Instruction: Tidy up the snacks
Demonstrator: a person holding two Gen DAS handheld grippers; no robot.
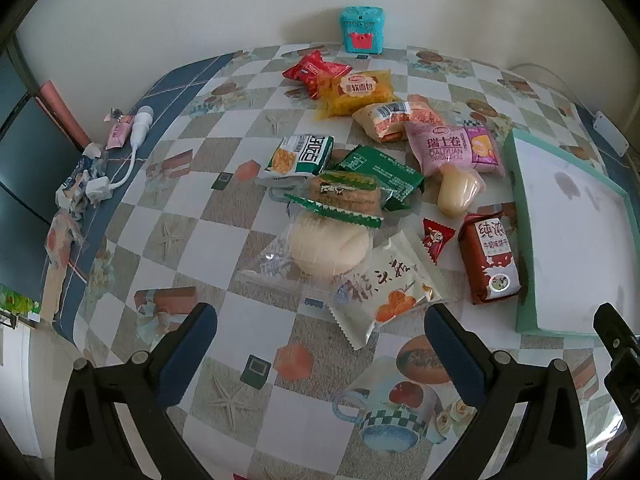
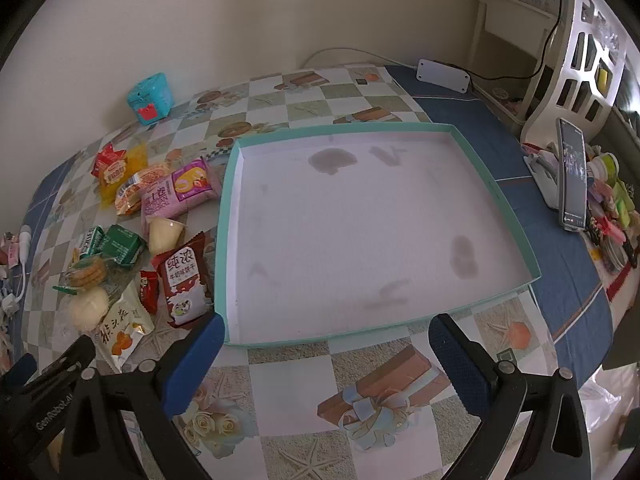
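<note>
Several wrapped snacks lie in a loose pile on the checked tablecloth: a white packet with orange fruit (image 1: 380, 292), a round pale cake in clear wrap (image 1: 326, 246), a dark red milk-biscuit pack (image 1: 490, 260), a pink Swiss-roll pack (image 1: 450, 148) and a yellow bread pack (image 1: 358, 90). A shallow teal-rimmed tray (image 2: 230, 216) with a stained white floor stands to their right, holding nothing. My left gripper (image 1: 320, 326) is open, just short of the white packet. My right gripper (image 2: 326, 334) is open at the tray's near edge.
A teal toy box (image 1: 362, 30) stands at the back by the wall. A white cable and plug (image 1: 138, 128) and small wrappers lie at the table's left edge. A phone on a stand (image 2: 572, 176), a white box (image 2: 442, 74) and clutter sit at the right.
</note>
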